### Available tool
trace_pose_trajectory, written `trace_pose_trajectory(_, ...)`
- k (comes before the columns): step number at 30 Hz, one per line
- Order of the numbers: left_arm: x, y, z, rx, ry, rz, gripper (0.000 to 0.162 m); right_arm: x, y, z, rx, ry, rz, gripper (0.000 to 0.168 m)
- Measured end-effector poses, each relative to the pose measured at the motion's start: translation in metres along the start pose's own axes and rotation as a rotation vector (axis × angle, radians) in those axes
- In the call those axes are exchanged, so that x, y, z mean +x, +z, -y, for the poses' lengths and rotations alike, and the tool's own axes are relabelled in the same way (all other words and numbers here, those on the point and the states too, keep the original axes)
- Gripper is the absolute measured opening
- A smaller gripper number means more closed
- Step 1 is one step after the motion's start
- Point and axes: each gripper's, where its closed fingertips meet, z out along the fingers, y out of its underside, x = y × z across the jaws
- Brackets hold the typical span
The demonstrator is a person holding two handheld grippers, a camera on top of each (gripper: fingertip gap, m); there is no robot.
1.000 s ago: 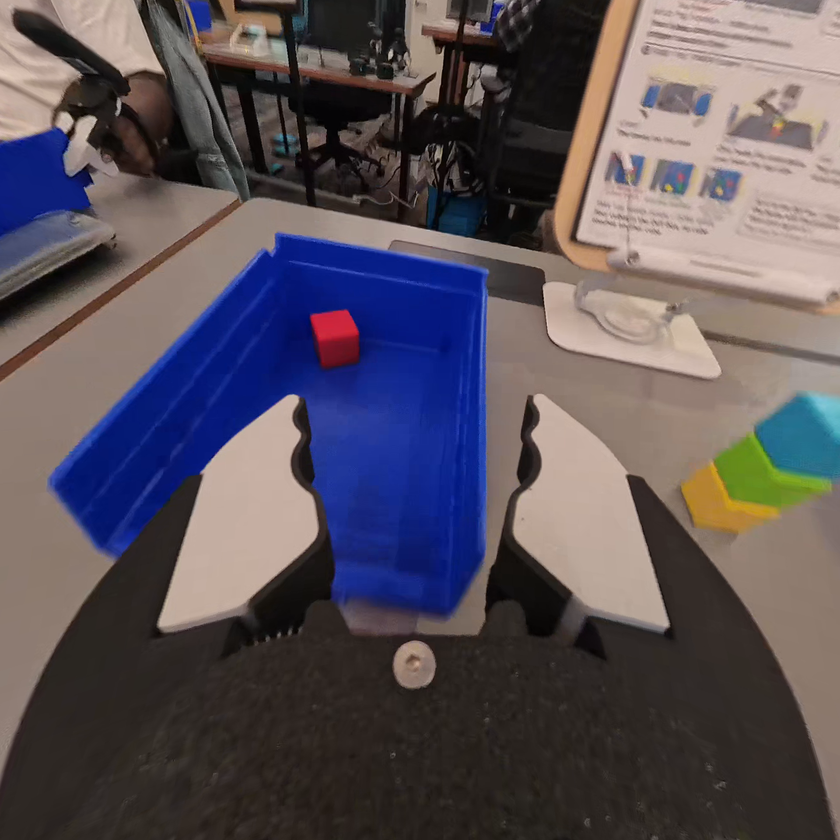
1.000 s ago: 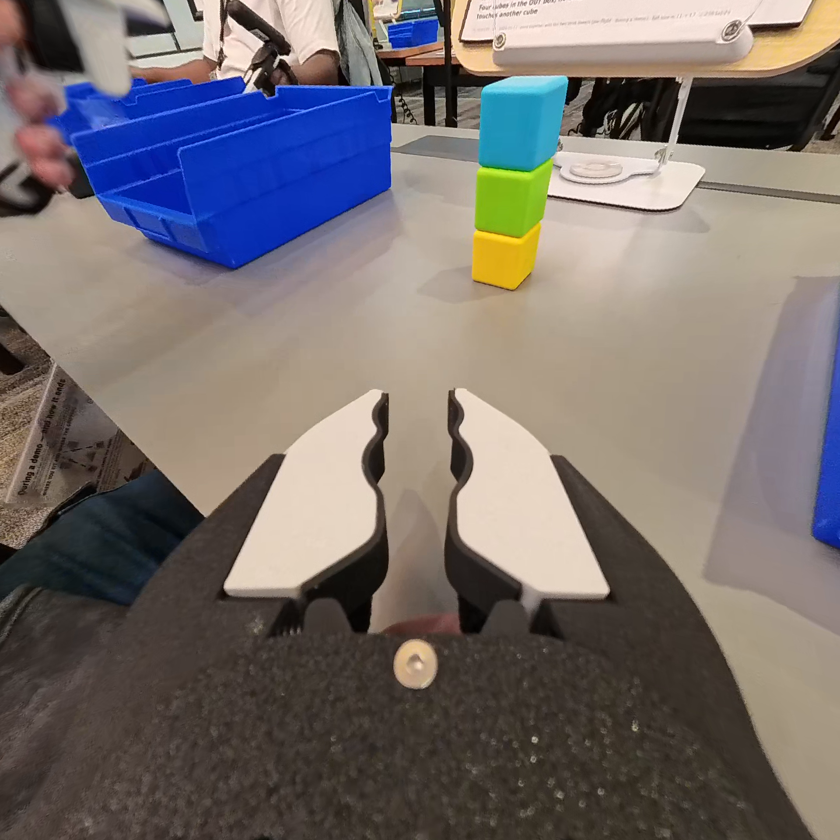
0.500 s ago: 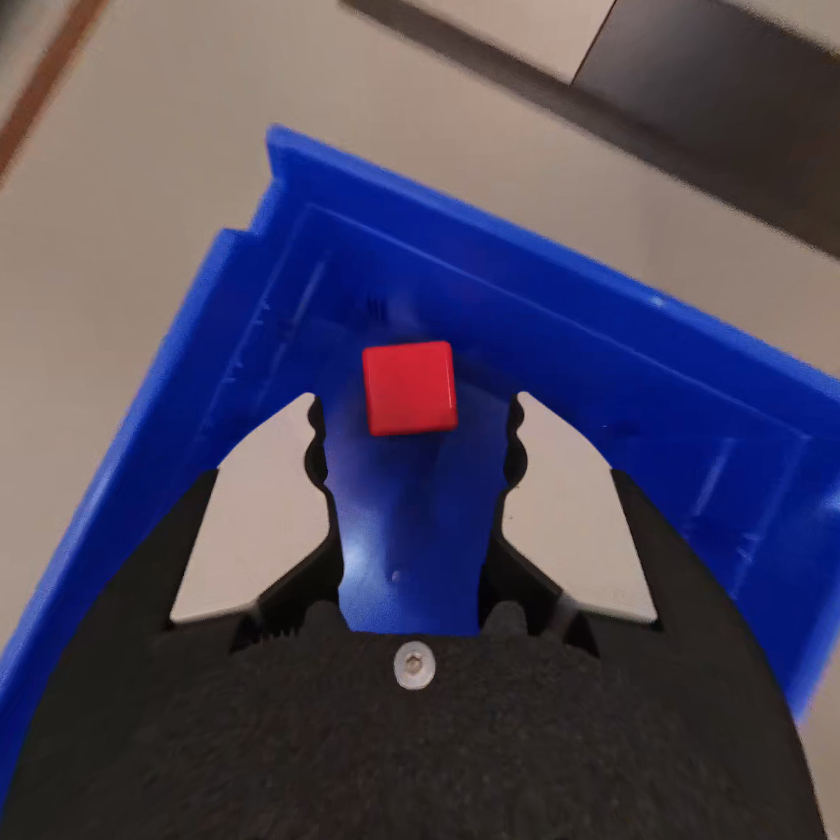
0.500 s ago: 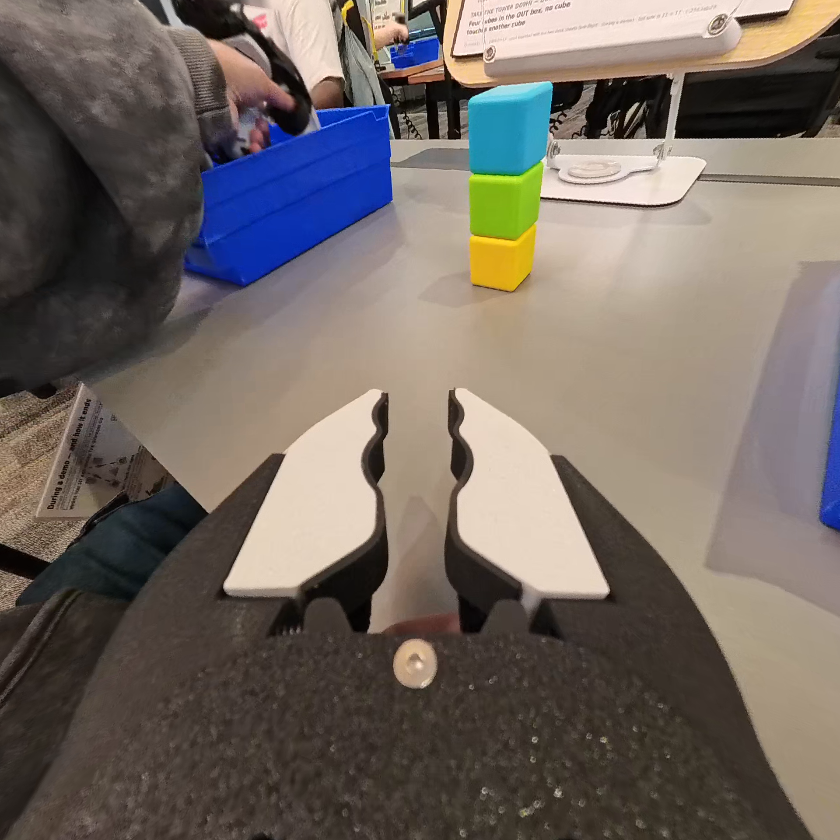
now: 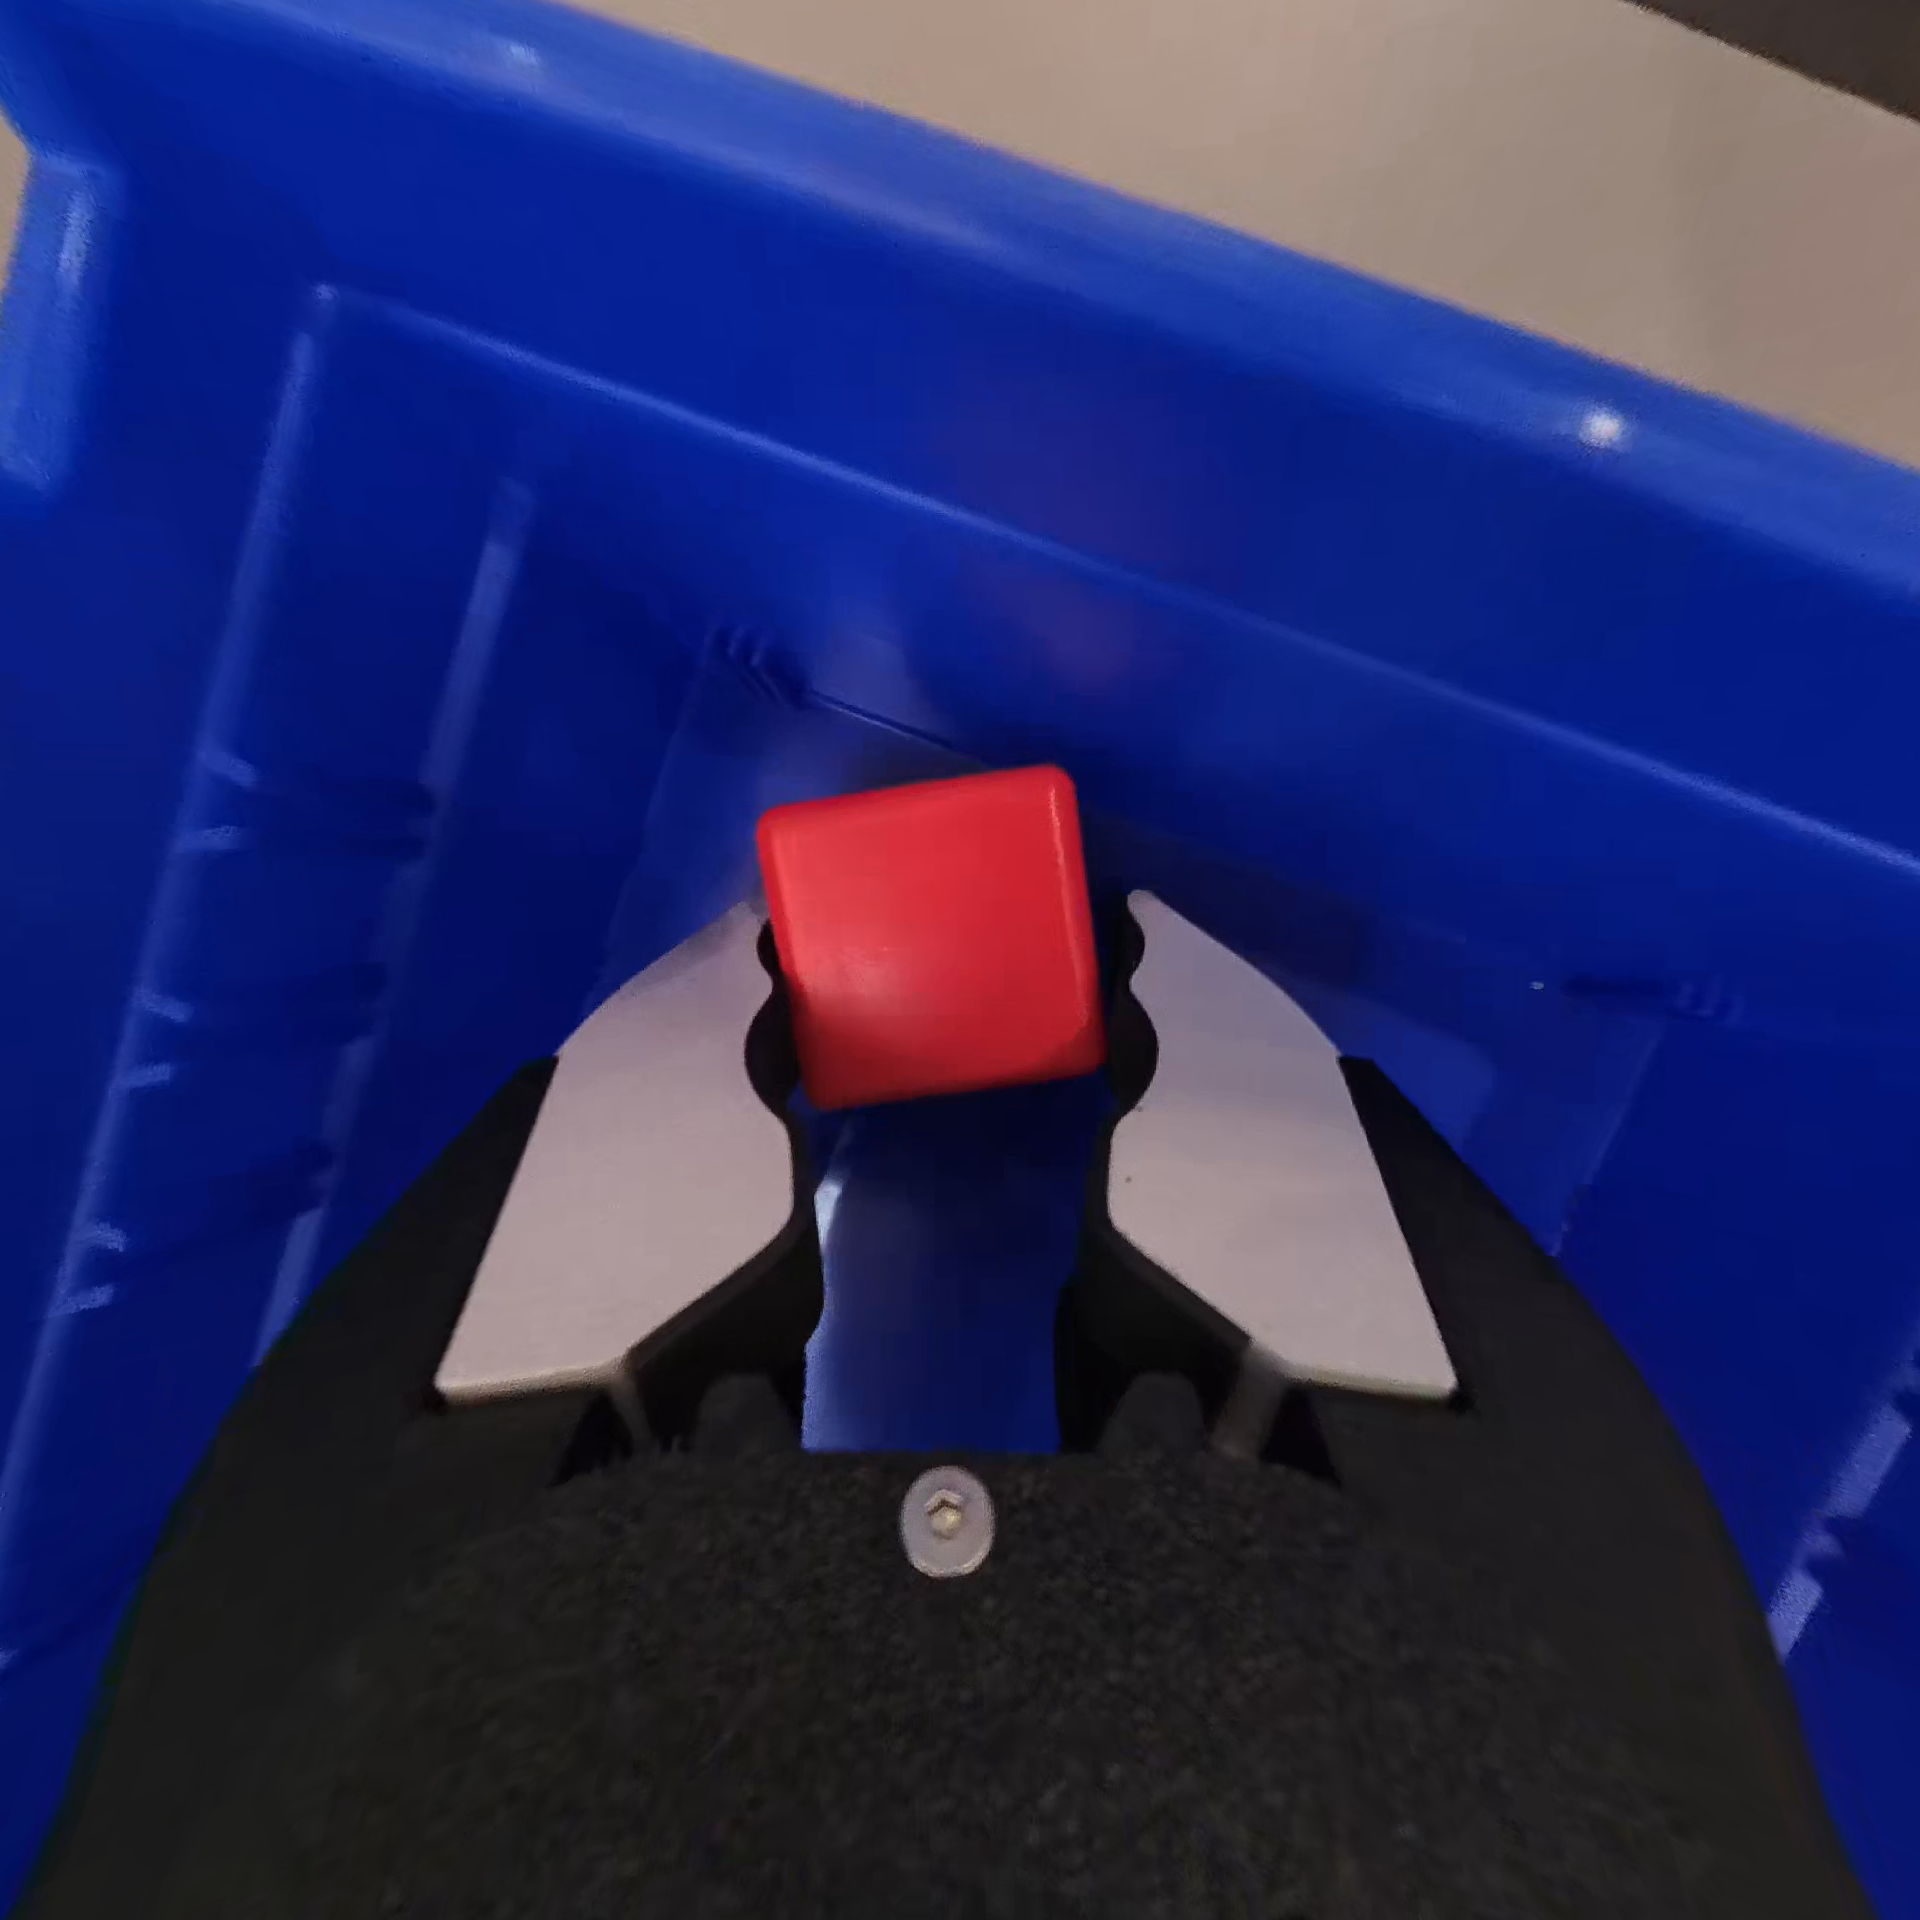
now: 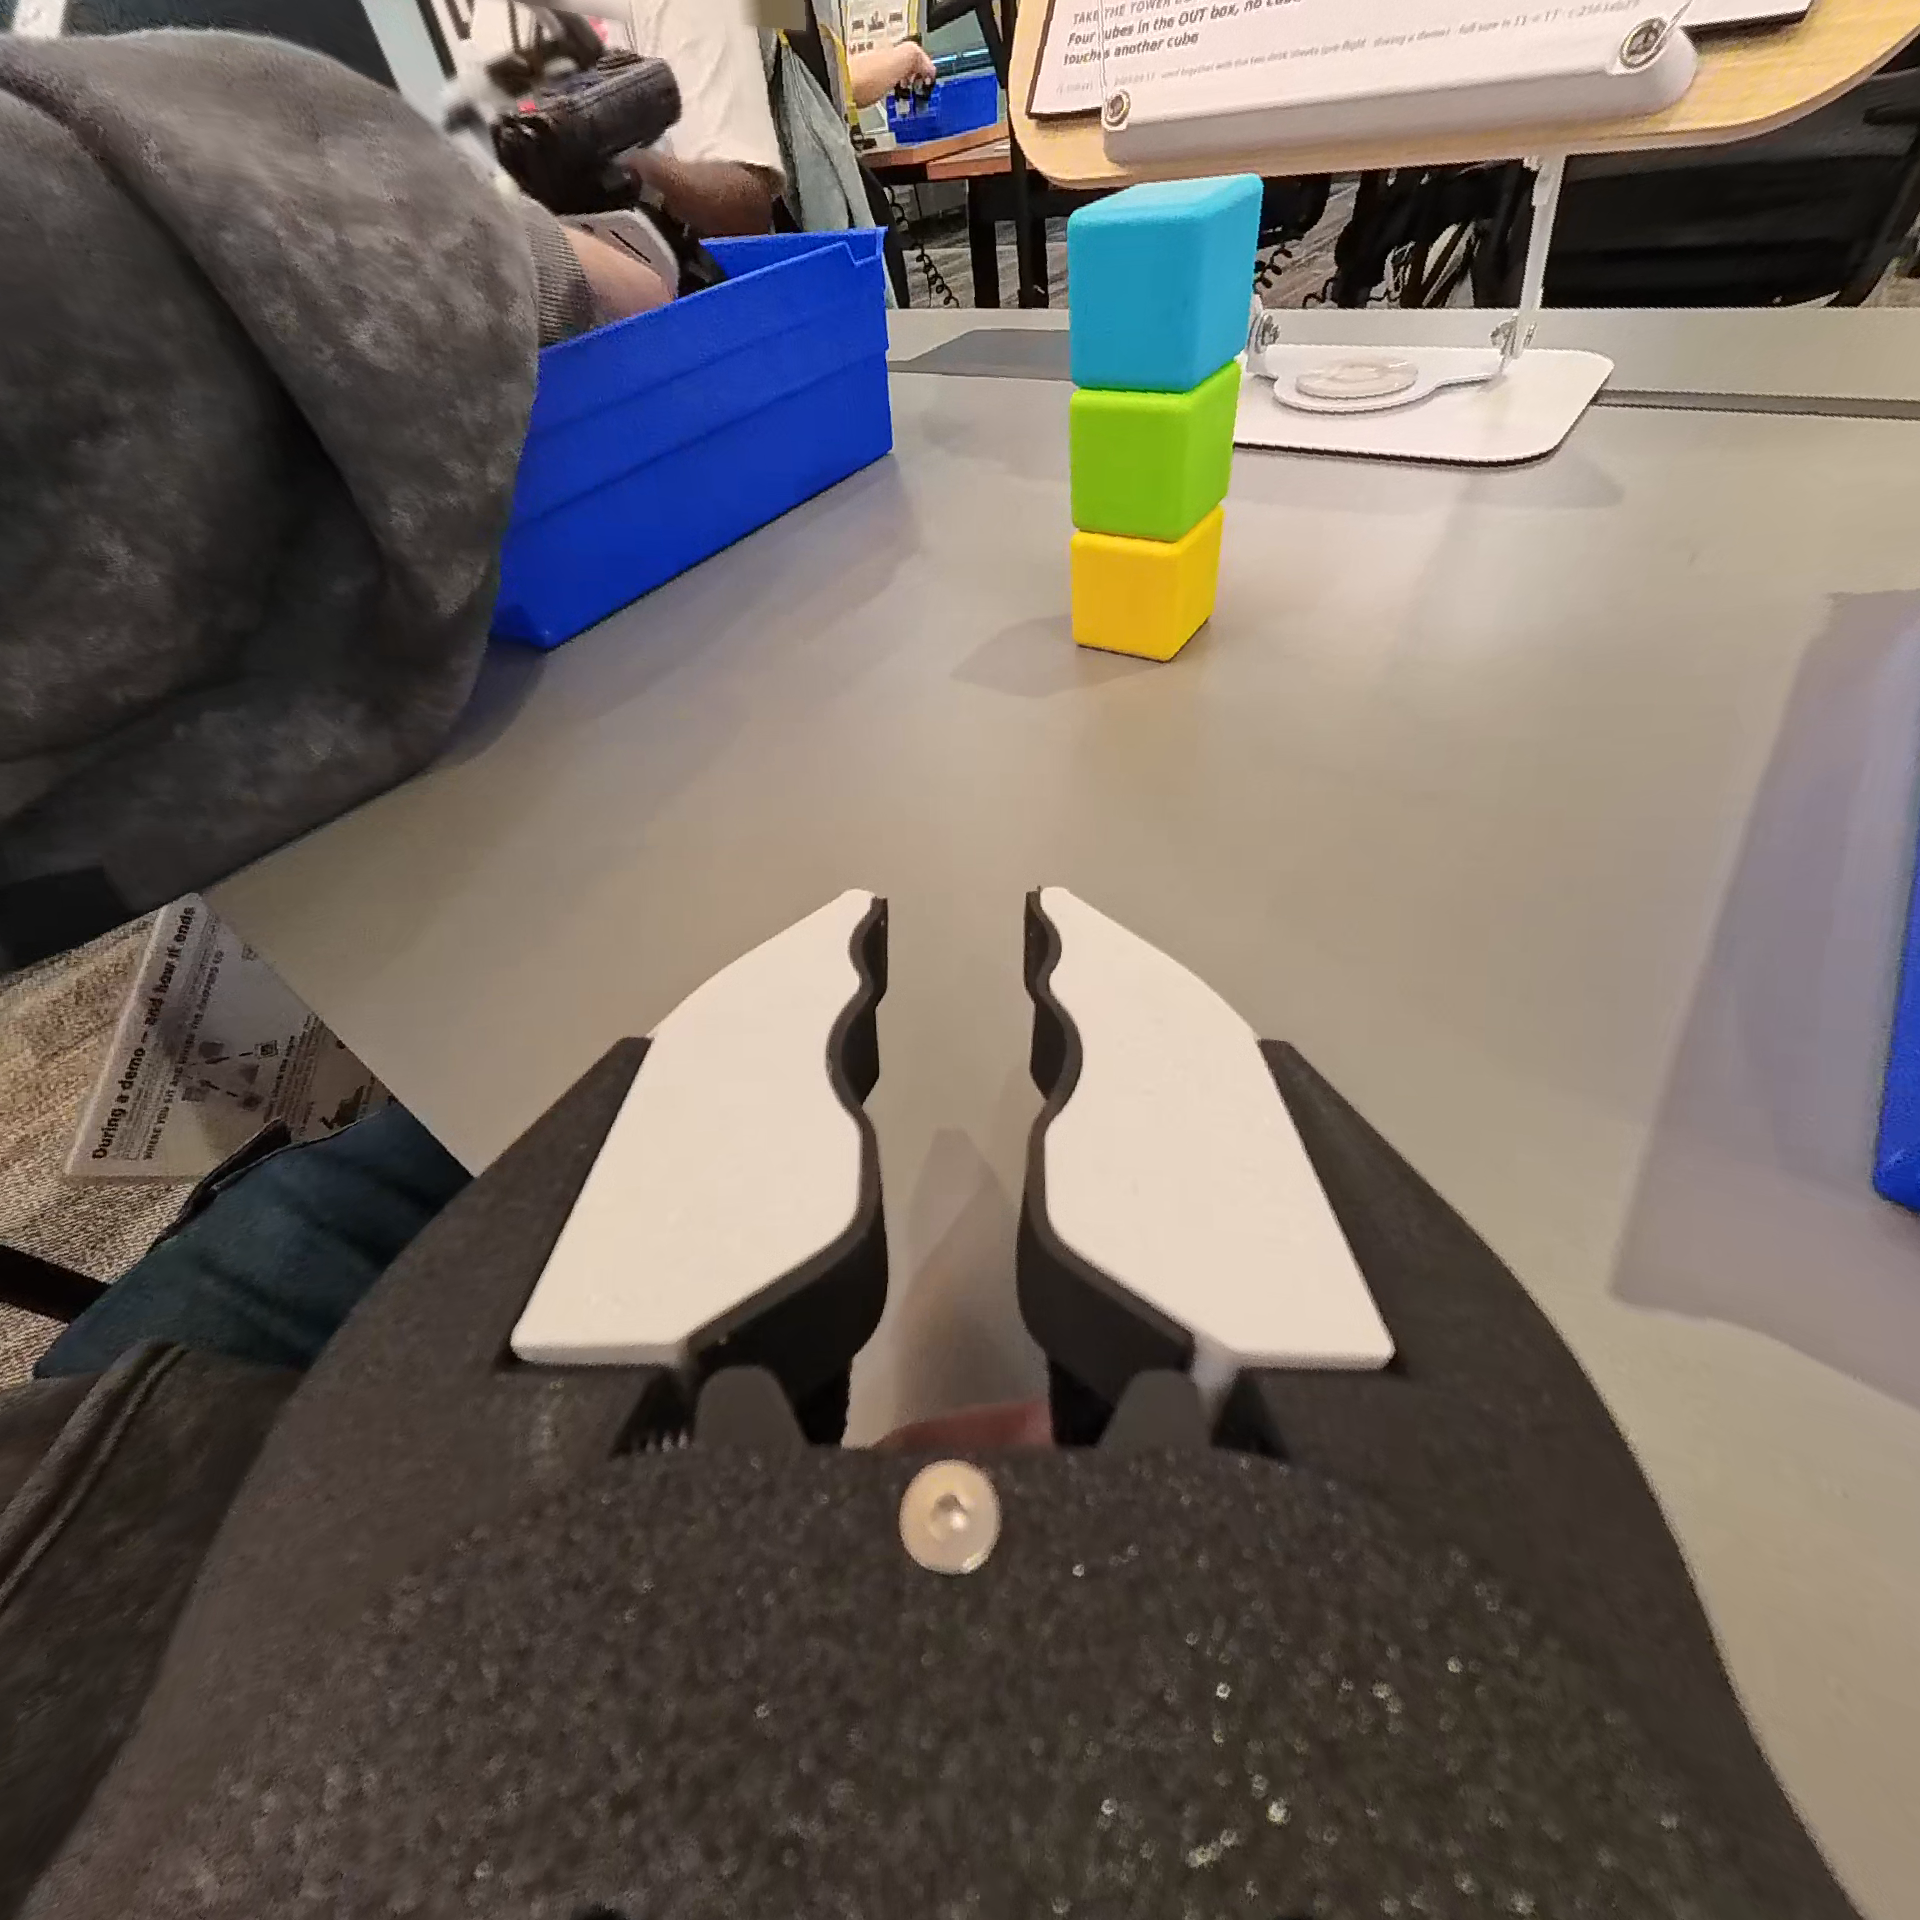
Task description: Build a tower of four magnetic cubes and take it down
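Red cube [image 5: 928, 935] sits between the left gripper [image 5: 940, 935] fingers [image 5: 665, 1122], right at the tips, on the floor of the blue bin [image 5: 1351, 499] close to its back wall. The fingers flank it on both sides, gap about cube-wide; whether they press on it or just bracket it cannot be told from the left wrist view. Cube is slightly rotated against the finger line, no long axis to speak of, so any face pair works. The bin wall just ahead of the tips leaves little room to push further in.

Right gripper [image 6: 956, 914] hovers low over the table [image 6: 1351, 831], fingers narrowly parted, holding nothing. Straight ahead of its tips, well apart, stands the tower: yellow cube [image 6: 1143, 582] on the table, green cube [image 6: 1151, 452] on it, light blue cube [image 6: 1162, 283] on top, stack upright with the top one a bit skewed. The blue bin is ahead-left of the right fingers, partly hidden by a grey sleeve [image 6: 239, 436]. A white stand base [image 6: 1455, 400] sits behind the tower.

Judgement: three of four cubes are stacked; the red one is the last. The left gripper is the nearer one by far, cube dead centre in its fingers, so the coming move is squeeze and lift straight out of the bin, then carry right to the tower top. Risk: a magnetic snap may tip the stack.
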Motion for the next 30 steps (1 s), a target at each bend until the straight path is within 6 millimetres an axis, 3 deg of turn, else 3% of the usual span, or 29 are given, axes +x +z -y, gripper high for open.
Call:
trace_pose_trajectory(4, 0.005, -0.018, 0.006, 0.046, 0.09, -0.1, 0.056, 0.0, -0.001, 0.0, 0.003, 0.0, 0.001, 0.025)
trace_pose_trajectory(9, 0.015, -0.09, 0.026, 0.187, 0.269, -0.305, 0.056, -0.001, -0.001, 0.0, 0.003, -0.006, -0.002, 0.025)
trace_pose_trajectory(11, 0.03, -0.132, 0.032, 0.27, 0.398, -0.423, 0.056, -0.001, 0.0, 0.0, 0.002, -0.01, -0.004, 0.025)
trace_pose_trajectory(14, 0.059, -0.194, 0.025, 0.343, 0.629, -0.58, 0.056, -0.001, 0.0, 0.0, -0.001, -0.009, -0.004, 0.025)
trace_pose_trajectory(17, 0.098, -0.247, 0.003, 0.387, 0.883, -0.736, 0.056, -0.001, 0.001, 0.0, -0.006, -0.01, -0.005, 0.025)
trace_pose_trajectory(20, 0.14, -0.284, -0.021, 0.397, 1.087, -0.853, 0.056, -0.001, 0.001, -0.001, -0.008, -0.014, -0.006, 0.025)
trace_pose_trajectory(23, 0.184, -0.309, -0.047, 0.401, 1.26, -0.95, 0.056, -0.001, 0.001, 0.0, -0.006, -0.012, -0.006, 0.025)
trace_pose_trajectory(26, 0.229, -0.321, -0.074, 0.409, 1.414, -1.052, 0.056, -0.001, 0.001, 0.0, -0.003, -0.008, -0.004, 0.024)
trace_pose_trajectory(30, 0.274, -0.298, -0.106, 0.33, 1.576, -1.143, 0.056, 0.0, 0.001, 0.0, -0.002, -0.007, -0.004, 0.024)
